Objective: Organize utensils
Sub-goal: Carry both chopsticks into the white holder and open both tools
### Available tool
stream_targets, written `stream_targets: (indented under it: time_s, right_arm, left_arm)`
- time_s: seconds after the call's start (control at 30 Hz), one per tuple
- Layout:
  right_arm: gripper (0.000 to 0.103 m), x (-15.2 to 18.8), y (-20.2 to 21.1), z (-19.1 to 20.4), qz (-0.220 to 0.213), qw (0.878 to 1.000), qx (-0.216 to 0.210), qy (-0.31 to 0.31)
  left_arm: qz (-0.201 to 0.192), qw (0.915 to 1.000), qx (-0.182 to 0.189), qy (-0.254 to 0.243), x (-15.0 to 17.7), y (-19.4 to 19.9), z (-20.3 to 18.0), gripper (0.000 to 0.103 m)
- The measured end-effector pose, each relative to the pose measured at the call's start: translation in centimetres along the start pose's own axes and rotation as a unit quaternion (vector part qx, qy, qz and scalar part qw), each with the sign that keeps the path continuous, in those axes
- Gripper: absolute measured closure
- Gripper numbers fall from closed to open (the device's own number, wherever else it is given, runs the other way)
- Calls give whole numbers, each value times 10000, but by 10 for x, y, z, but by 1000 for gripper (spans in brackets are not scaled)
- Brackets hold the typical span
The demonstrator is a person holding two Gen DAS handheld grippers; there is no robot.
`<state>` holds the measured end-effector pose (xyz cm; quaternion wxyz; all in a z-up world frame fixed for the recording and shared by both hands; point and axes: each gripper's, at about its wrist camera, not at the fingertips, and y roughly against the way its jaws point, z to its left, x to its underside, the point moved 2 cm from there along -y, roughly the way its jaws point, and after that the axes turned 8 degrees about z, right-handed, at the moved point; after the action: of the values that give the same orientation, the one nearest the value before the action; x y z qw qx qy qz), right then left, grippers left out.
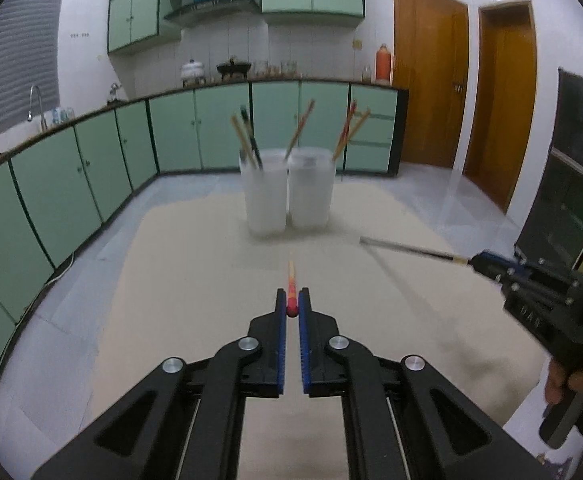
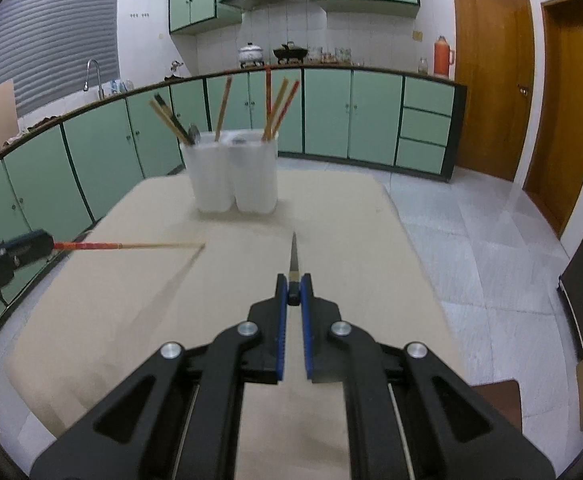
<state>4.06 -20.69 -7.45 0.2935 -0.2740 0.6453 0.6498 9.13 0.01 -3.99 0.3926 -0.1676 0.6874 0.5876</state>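
Observation:
My left gripper point(image 1: 291, 300) is shut on the red end of a chopstick point(image 1: 291, 280), which points forward above the beige table point(image 1: 171, 280). From the right wrist view that red-and-wood chopstick point(image 2: 131, 245) juts in from the left, clear of the tabletop. My right gripper point(image 2: 293, 285) is shut on the dark end of a black chopstick point(image 2: 294, 256); the left wrist view shows this black chopstick point(image 1: 411, 250) and the right gripper point(image 1: 475, 262) at the right. Two white holders point(image 2: 233, 176), side by side near the table's far edge, hold several chopsticks point(image 2: 279, 108).
Green cabinets point(image 1: 71, 184) run along the left and back under a counter with a pot, a wok and an orange thermos point(image 2: 443, 56). Wooden doors point(image 1: 431, 80) stand at the right. A person's hand point(image 1: 567, 376) holds the right gripper's handle.

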Motion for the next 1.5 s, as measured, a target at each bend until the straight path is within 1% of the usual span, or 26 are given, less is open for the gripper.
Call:
stream_targets:
  time_s: [0.13,0.23,0.3,0.4,0.5,0.6,0.87,1.03,1.33,1.5]
  right_arm:
    - [97,-26,12,-2,-110,9998,-159,0]
    - [97,-49,15,-3,-33,9992,-396,-31]
    - [97,-67,12,-2,139,9986,-520,-3]
    - [97,-91,11,-2,255,9975,-654,111]
    - [97,-108,14,0,256,9974,-635,222]
    - [97,-117,18,0,240,9968,-707,276]
    - [97,-131,22,4,218,9958,-823,344]
    - [97,-141,26,9,143,9957,-800,451]
    - [97,-172,43,18,-163,9947,-808,612]
    - [97,-196,56,26,-384,9933,-844,690]
  left_arm:
    - [-377,9993,6,-40,-26,17,0,97]
    - [-541,9985,32,-83,-45,22,0,97]
    - [-636,9979,6,-154,-57,22,-1,97]
    - [-673,9975,13,-206,-72,17,0,97]
    - [-619,9980,60,-134,-86,10,6,97]
    - [-607,9981,84,-44,-94,8,13,97]
    - [-784,9969,23,-76,-107,21,18,97]
    - [-899,9959,35,-88,-113,27,18,97]
    - [-1158,9933,51,-5,-126,41,27,97]
    - [-1390,9902,76,71,-146,53,40,97]
